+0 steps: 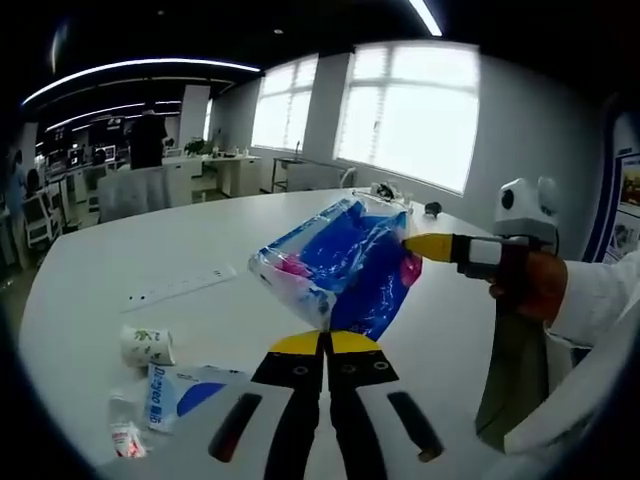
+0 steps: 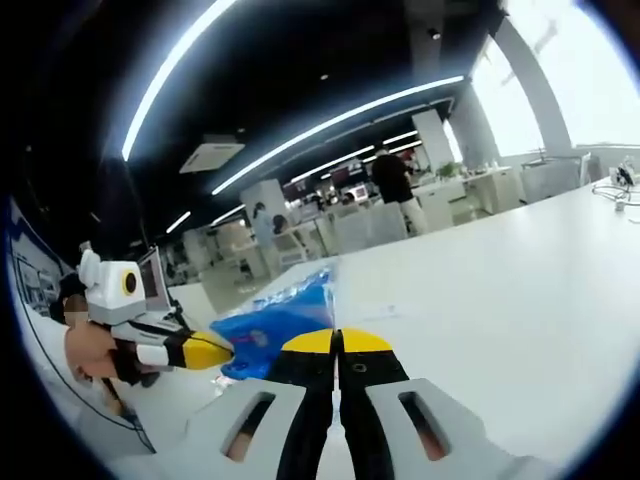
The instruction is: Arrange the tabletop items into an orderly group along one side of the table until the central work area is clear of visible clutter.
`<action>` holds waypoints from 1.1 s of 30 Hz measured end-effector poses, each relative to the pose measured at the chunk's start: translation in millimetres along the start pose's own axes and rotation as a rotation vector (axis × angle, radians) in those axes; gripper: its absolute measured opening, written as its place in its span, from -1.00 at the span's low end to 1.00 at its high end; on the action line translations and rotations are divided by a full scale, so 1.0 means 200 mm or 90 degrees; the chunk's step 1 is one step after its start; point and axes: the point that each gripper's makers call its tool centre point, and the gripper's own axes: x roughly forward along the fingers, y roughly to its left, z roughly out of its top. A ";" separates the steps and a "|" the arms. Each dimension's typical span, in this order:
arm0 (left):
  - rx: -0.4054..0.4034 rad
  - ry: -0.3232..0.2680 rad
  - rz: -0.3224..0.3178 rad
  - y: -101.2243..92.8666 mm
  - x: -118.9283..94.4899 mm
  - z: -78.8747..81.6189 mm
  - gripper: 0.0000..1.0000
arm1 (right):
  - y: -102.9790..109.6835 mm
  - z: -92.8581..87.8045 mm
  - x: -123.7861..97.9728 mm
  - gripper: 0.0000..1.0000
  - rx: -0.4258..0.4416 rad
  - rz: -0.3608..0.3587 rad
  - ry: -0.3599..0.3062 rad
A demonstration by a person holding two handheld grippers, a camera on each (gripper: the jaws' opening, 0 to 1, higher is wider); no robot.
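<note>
Both grippers are clamped on the same crinkly blue-and-clear plastic bag [image 1: 340,270], which hangs in the air between them above the white tabletop [image 1: 200,250]; held from two sides like this, it is probably being carried as one load toward the side of the table.

In the left gripper view, the left gripper [image 1: 325,345] has its yellow-tipped black jaws pressed together on the bag's lower edge, right at the tips. Just beyond, the bag bulges upward, showing pink patches through the clear film; no writing on it can be read. The right gripper [image 1: 412,246] comes in from the right, held by a hand [image 1: 528,285], its yellow tip pinching the bag's far upper side.

In the right gripper view, the right gripper [image 2: 338,342] also has its jaws together, the blue bag [image 2: 275,325] lying just ahead and left of the tips, with the left gripper [image 2: 210,352] biting it from the left.

Left of the left gripper and close by on the table lie a flat blue-and-white packet [image 1: 175,392] with blue lettering too small to make out, a small clear plastic bottle with a red label [image 1: 125,432], and a tipped white paper cup with green print [image 1: 148,345]. Further off lies a long white power strip [image 1: 180,287].

These loose pieces look to be waiting for grouping.
</note>
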 end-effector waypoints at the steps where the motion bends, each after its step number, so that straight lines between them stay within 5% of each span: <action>1: 0.000 0.000 -0.004 -0.02 0.02 0.00 -1.00 | -0.02 0.00 -0.01 -1.00 -0.002 -0.004 0.000; 15: -0.010 0.013 -0.030 -0.16 0.23 -0.03 -1.00 | -0.26 -0.02 -0.11 -1.00 -0.015 -0.041 0.016; 33: -0.039 0.061 -0.036 -0.21 0.55 -0.19 -1.00 | -0.61 -0.21 -0.09 -1.00 -0.025 -0.077 0.081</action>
